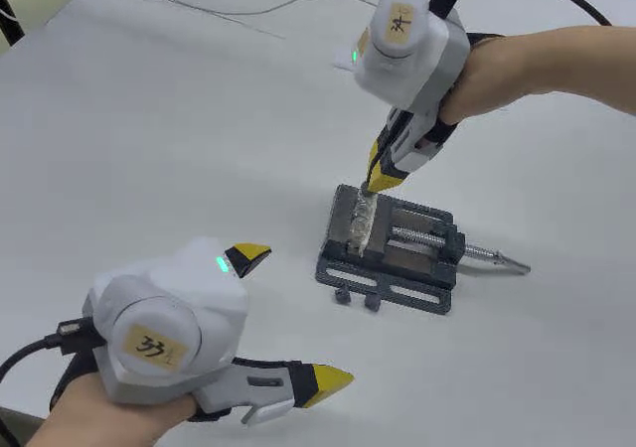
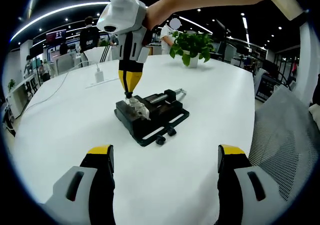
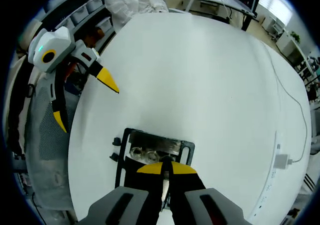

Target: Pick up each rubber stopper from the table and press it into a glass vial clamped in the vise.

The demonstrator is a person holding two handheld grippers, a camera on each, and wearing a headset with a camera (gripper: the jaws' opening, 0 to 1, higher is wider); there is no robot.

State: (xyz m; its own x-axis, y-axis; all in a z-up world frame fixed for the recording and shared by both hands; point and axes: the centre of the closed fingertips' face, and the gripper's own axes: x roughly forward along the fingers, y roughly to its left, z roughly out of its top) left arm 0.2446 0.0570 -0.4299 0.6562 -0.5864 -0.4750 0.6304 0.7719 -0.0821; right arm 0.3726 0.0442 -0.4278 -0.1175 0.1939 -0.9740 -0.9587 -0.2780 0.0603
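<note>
- The right gripper (image 1: 382,181) is being held tip-down in the upper right of the head view; its jaws are being shown drawn together, with only a sliver between the yellow tips; whether a rubber stopper is being pinched there cannot be told.
- The glass vials (image 1: 362,224) are being clamped in a short row in the vise (image 1: 417,268), right of centre in the head view; the vise is being carried by the white surface (image 1: 149,119); the row is running along the vise's jaw line, roughly top to bottom in that frame.
- The deciding relation is being read as follows: the closed tips are being placed directly over the upper end of the row, touching it or just above it, and actual contact cannot be told; the gripper's long axis is leaning steeply from upper right down to lower left; the coming press is therefore being judged as a short push down along that axis into a vial mouth.
- In the right gripper view the vials are being seen just beyond the tips, at bottom centre.
- The left gripper (image 1: 288,318) is being held in the lower left of the head view; its jaws are being spread wide apart, with nothing between them; it is lying well apart from the vise, so the right gripper is being judged the nearer one.
- Two small dark pieces (image 1: 358,298) are being seen just beside the vise's front edge; whether these are stoppers or vise parts cannot be told.
</note>
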